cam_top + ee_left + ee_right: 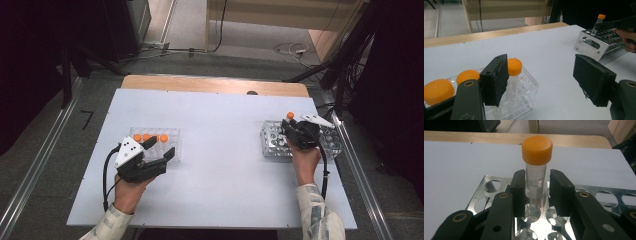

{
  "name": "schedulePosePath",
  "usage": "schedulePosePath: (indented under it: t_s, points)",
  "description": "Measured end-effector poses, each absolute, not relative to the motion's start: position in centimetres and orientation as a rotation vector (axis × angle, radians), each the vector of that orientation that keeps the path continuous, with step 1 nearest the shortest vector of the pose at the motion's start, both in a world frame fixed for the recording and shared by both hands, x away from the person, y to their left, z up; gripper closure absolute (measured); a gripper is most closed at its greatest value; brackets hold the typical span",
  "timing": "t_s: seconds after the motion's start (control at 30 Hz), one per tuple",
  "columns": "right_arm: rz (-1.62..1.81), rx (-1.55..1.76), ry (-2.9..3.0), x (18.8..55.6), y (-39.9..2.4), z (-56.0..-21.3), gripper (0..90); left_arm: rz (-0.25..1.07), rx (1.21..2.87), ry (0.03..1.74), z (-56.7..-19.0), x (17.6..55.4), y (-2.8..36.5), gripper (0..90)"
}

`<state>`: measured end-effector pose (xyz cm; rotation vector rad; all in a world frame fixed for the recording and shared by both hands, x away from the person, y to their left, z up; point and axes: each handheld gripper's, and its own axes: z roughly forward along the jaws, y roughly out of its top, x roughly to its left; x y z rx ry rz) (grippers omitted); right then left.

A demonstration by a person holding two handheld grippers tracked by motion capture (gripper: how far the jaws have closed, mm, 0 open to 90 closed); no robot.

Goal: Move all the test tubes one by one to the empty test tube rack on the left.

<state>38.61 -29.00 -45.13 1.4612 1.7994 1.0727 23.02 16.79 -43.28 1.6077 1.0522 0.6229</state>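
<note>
A clear tube with an orange cap (536, 170) stands upright in the far left part of a metal rack (594, 188). My right gripper (537, 192) has a jaw on each side of it. The left pad is at the tube's wall, and a thin gap shows at the right pad. From above, this tube (290, 115) and right gripper (289, 122) are at the metal rack (270, 150) on the table's right. My left gripper (161, 146) hovers open at a clear plastic rack (175, 135) holding several orange-capped tubes (514, 67), with nothing between its pads.
The white table top (220, 150) lies between the two racks. A wooden strip (215, 84) runs along its far edge. Cables trail from both grippers toward the front edge. Metal rails flank the table on the floor.
</note>
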Motion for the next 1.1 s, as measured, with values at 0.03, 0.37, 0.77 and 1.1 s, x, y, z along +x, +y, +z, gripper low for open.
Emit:
schedulePosePath:
  t_s: [0.03,0.37,0.77,1.1]
  points:
    - [1.066,1.455,1.803,38.7,-28.9,-45.2,66.0,0.623,1.607,1.053,-43.3,23.0,16.8,28.4]
    - [1.06,1.439,1.806,38.6,-28.7,-44.7,71.3,0.623,1.61,1.055,-43.3,23.0,16.9,28.5]
    - [1.147,1.368,1.722,37.1,-29.0,-42.0,71.9,0.622,1.612,1.056,-43.4,23.0,17.0,28.5]
    - [1.24,1.253,1.718,34.2,-28.4,-38.9,72.0,0.617,1.608,1.053,-43.4,23.0,16.9,28.5]
